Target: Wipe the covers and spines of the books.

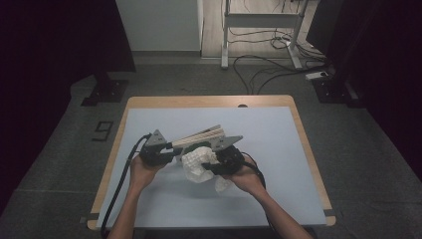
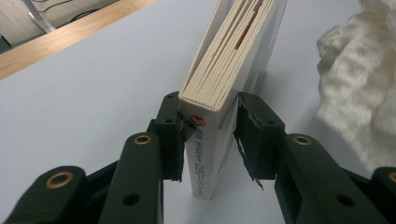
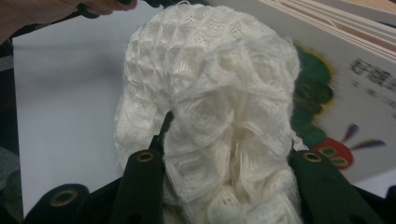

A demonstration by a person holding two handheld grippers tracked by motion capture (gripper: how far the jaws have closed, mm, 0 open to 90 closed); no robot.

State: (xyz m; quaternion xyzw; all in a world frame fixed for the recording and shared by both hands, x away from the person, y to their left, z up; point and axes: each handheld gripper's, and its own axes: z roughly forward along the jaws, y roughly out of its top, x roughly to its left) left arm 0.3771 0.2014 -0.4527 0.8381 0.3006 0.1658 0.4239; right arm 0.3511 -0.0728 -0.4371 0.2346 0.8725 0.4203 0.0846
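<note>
— Pale counter (image 1: 278, 164), dim room: left claw (image 1: 171, 149) clamps the book (image 1: 201, 136) by its spine at the counter's middle, right claw (image 1: 211, 167) clenched on the white cloth (image 1: 196, 164) beside it.

— Hold that book steady and wipe lightly along the cover. Plenty of bare counter right; edges well off.

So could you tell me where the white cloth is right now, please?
In the high view the cloth sits mid-table, bunched in the right gripper, right against the book held by the left gripper.
</note>
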